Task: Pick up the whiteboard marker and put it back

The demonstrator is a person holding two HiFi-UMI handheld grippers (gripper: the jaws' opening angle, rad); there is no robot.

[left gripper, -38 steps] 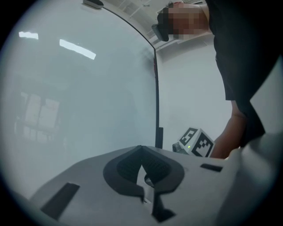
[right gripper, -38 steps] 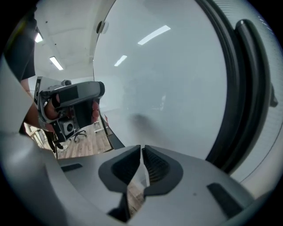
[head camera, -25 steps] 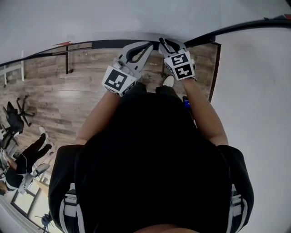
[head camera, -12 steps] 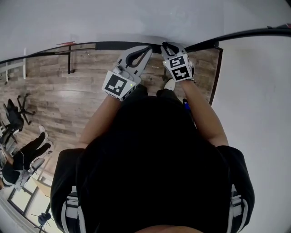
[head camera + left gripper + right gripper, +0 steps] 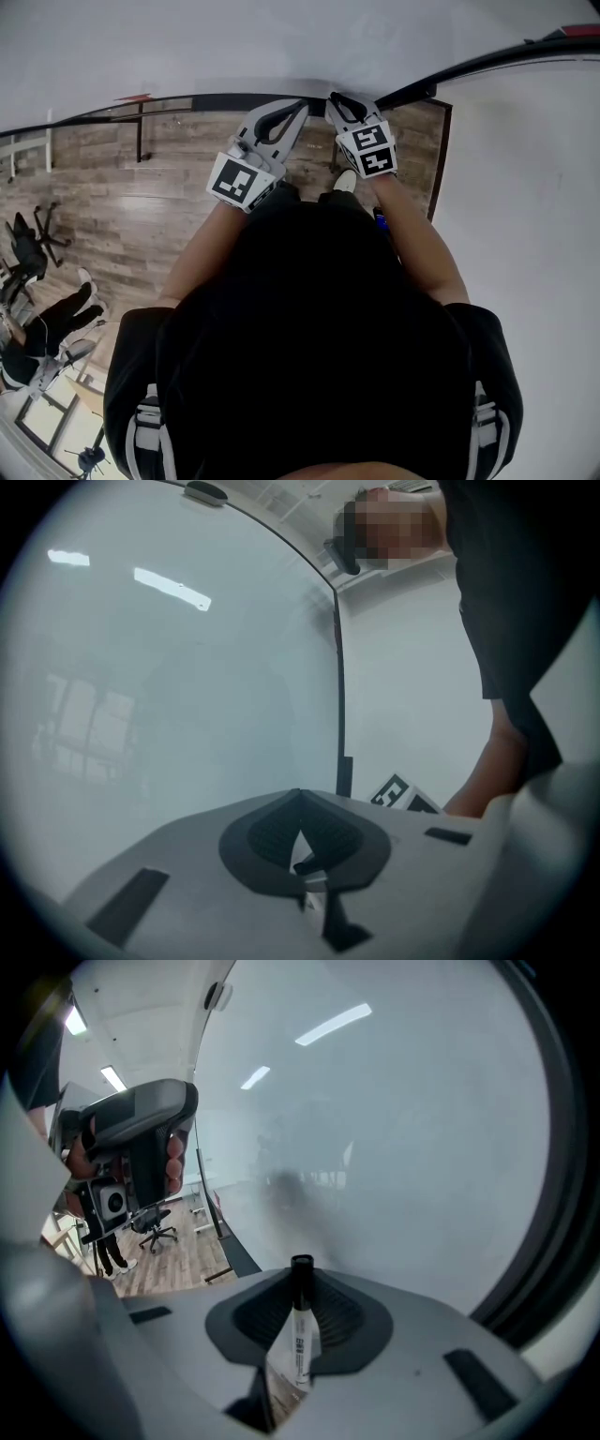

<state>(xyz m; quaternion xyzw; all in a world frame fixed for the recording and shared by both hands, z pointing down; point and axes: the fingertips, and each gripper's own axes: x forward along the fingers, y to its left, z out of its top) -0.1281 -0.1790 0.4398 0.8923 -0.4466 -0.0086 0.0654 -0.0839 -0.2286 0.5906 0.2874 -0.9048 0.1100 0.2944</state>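
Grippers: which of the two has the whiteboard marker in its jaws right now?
The right gripper: its jaws are clamped on the whiteboard marker, black cap pointing out at the whiteboard. The left gripper has its jaws together, nothing between them.

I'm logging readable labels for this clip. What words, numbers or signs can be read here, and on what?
Label on the whiteboard marker, held in the right hand-held gripper: dark print, too small to read.
The left cube and right cube: black-and-white square patterns, no words.
Nothing else readable.
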